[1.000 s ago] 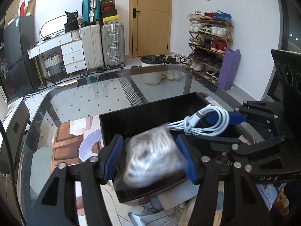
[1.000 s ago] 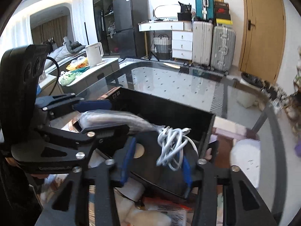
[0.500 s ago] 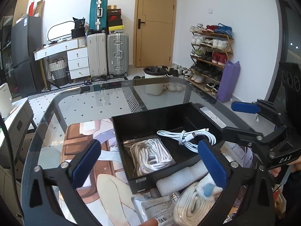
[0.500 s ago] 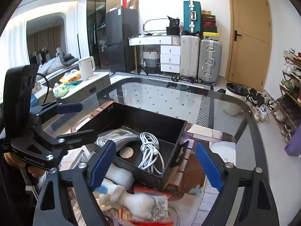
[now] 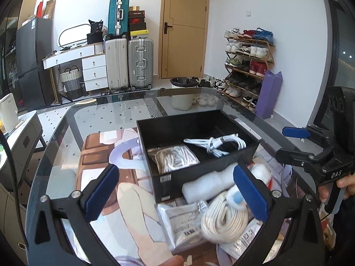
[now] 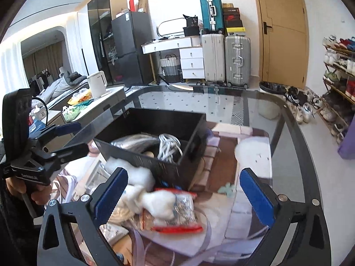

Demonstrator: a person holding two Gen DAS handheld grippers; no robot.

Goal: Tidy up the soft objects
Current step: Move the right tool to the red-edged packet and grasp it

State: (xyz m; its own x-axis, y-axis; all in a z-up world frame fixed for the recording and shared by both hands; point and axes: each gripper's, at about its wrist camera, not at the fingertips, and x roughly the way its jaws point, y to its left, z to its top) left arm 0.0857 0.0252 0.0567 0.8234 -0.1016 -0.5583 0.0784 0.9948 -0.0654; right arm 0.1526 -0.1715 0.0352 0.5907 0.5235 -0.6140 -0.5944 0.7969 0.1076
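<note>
I find the left gripper [image 5: 176,190] tilted downward with its blue pads spread wide and nothing pressed between them. The right gripper [image 6: 184,194] is likewise angled down, its jaws opening and gripping nothing. A hand [image 6: 33,191] grasps each handle.

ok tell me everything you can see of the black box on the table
The black box is an open-topped rectangular tray, matte and rigid-looking, with a small white label on its near wall. It sits flat on the printed mat. Inside lie a bagged bundle of white cord and a coiled white cable. A white foam roll rests against its near wall.
</note>
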